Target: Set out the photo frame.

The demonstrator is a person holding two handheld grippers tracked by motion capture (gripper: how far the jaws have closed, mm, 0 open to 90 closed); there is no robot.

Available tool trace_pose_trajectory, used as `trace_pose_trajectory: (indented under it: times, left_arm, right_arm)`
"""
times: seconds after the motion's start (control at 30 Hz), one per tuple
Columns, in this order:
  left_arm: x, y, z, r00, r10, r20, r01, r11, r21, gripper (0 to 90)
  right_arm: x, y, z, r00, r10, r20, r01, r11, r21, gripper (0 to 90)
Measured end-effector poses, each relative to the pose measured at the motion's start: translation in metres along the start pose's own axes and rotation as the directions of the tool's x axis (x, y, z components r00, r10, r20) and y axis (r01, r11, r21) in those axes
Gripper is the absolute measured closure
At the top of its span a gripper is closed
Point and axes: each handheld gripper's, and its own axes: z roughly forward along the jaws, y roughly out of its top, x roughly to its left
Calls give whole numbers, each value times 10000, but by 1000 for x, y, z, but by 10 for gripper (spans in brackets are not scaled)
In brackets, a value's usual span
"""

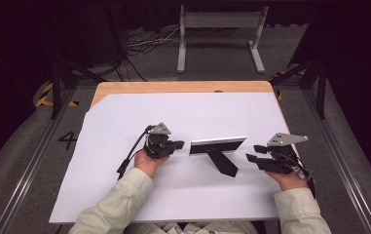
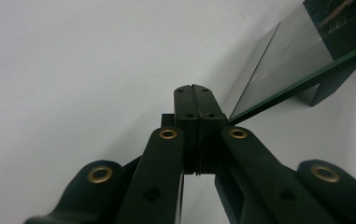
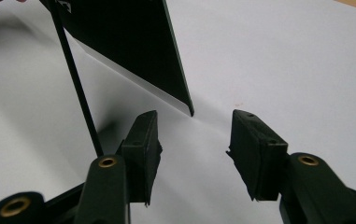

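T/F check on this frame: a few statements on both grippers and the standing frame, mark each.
1. The left gripper has its fingers shut with nothing between them. True.
2. The right gripper is clamped on the black photo frame with a glass front. False: its fingers stand open, apart from the frame's corner.
3. The frame lies flat on the white sheet. False: it stands upright on its black rear prop.
4. The frame stands between the two grippers. True.

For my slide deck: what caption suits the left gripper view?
Left gripper, fingers shut on nothing, beside the lower corner of a standing glass-fronted frame on the white sheet.
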Motion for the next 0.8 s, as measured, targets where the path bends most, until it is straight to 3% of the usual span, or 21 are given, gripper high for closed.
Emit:
trace_pose_trajectory:
  times: [0.17,0.43,0.53,0.63,0.8]
  left_arm:
    - [-5,0,7,9983,563,-173,-561,9983,121,900]
    - [-12,-2,17,9963,814,-267,-803,9960,396,900]
    - [-12,-3,21,9970,762,-96,-758,9963,409,900]
    - [-14,-4,27,9944,1056,-101,-1048,9928,577,900]
    - [-15,-4,28,9932,1153,-152,-1139,9908,726,900]
  right_arm:
    - [0,0,0,10000,-8,4,8,10000,-2,516]
    - [1,0,2,10000,10,-10,-10,10000,14,506]
    - [2,0,3,10000,2,-43,-2,10000,2,506]
    - [3,1,3,9999,-97,-111,97,10000,-18,506]
    - [3,1,2,9999,-74,-113,74,10000,-65,504]
